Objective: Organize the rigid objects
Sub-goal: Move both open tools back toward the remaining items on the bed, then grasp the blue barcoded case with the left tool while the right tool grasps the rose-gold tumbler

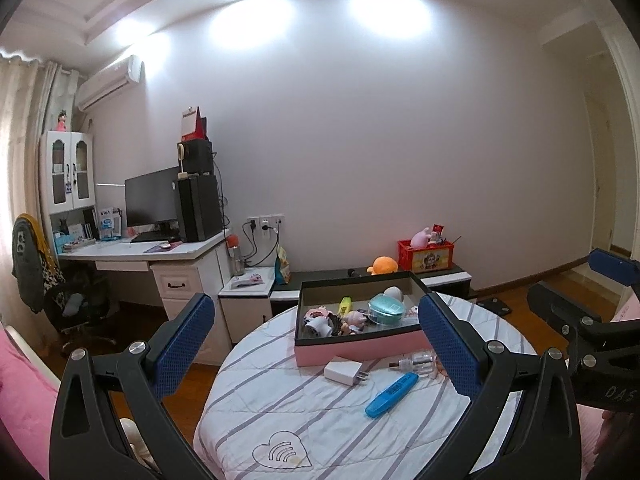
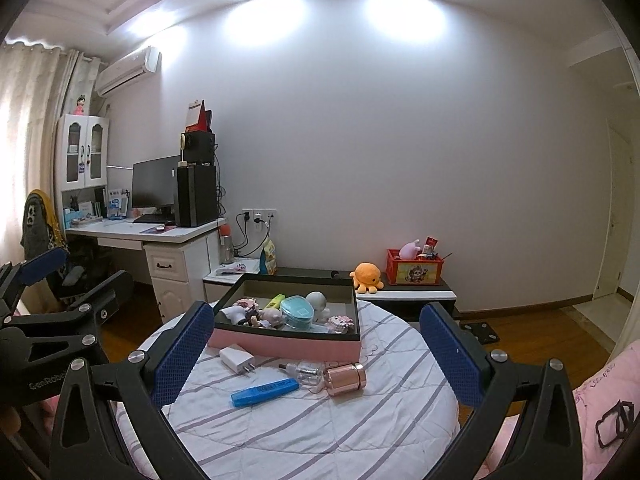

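A round surface (image 2: 320, 420) covered with a striped quilted cloth is seen from both wrist cameras, and a pink box (image 2: 286, 346) with a dark inner rim stands toward its far side. Inside the box a teal case (image 2: 297, 312), a yellow-green marker (image 2: 275, 301), a white rounded object (image 2: 317, 301) and several small figurines are crowded together; the figurines overlap and cannot be told apart clearly. In front of the box, on the cloth, lie a white charger plug (image 2: 238, 360), a blue highlighter (image 2: 264, 392), a small clear bottle (image 2: 304, 372) and a rose-gold cylinder (image 2: 346, 379), the last two touching. In the left wrist view the cylinder is hidden behind the gripper's right finger, and only part of the clear bottle (image 1: 416, 360) is seen. The left gripper (image 1: 320, 344) is held spread wide with nothing between its blue pads, above the near part of the surface. The right gripper (image 2: 316, 354) is likewise spread wide and empty, its fingers framing the loose items. Each gripper's body is cut off at the edge of the other's view. The lower rim of the surface is hidden by the gripper frames.
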`<state>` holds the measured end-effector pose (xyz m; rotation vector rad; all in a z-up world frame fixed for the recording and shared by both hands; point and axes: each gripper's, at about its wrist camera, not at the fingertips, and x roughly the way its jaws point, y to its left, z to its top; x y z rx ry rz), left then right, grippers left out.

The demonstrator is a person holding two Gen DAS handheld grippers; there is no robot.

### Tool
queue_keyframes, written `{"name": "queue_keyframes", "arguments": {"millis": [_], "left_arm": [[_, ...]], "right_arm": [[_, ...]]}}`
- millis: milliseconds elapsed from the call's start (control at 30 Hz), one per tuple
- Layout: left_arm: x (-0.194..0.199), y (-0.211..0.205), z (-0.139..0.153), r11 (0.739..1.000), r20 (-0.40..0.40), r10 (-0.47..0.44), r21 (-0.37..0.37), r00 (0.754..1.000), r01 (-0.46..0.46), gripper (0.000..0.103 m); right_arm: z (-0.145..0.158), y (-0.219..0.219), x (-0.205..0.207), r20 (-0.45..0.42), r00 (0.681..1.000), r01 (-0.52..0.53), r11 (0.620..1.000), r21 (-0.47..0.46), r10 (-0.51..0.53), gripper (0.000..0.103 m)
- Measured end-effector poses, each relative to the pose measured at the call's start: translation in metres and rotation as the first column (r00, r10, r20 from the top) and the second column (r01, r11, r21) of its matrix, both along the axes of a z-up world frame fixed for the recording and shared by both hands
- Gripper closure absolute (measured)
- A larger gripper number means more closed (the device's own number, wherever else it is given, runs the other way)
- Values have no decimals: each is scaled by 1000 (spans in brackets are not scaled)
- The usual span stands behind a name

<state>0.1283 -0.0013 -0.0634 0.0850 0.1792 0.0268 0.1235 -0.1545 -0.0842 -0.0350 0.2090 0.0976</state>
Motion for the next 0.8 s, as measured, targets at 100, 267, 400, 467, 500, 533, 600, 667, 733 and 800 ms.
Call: {"name": "queue_keyframes", "arguments": {"millis": [100, 267, 400, 467, 500, 533, 600, 667, 733, 800], "left_arm": [[4, 0, -4, 1000, -15, 0, 7, 1000, 0, 0], [21, 1, -19, 1000, -71, 4, 15, 997, -3, 0], [45, 2, -43, 1000, -166, -26, 5, 986, 27, 0], [60, 0, -58, 999, -226, -53, -6, 973, 53, 0], [68, -3, -66, 998, -261, -68, -8, 963, 69, 0], [76, -5, -74, 996, -289, -86, -10, 953, 87, 0], [96, -14, -96, 993, -367, -110, -4, 924, 117, 0], [112, -24, -115, 989, -416, -131, 2, 900, 145, 0], [125, -32, -131, 986, -466, -148, 3, 872, 169, 0], [139, -41, -147, 982, -508, -164, -5, 845, 187, 0]], "right_arm": [[-3, -3, 4, -15, 1000, 4, 1000, 3, -4, 0], [-14, -12, 14, -53, 998, 25, 1000, 8, -24, 0], [-30, -26, 30, -112, 992, 54, 998, 15, -52, 0], [-42, -34, 40, -153, 986, 71, 997, 21, -67, 0], [-50, -39, 47, -180, 981, 83, 996, 24, -77, 0], [-56, -43, 52, -202, 976, 91, 995, 27, -84, 0], [-69, -50, 65, -245, 965, 100, 994, 33, -89, 0], [-80, -55, 74, -281, 955, 111, 993, 33, -97, 0], [-91, -60, 84, -315, 944, 117, 993, 34, -100, 0], [-102, -66, 94, -347, 932, 121, 992, 40, -100, 0]]}}
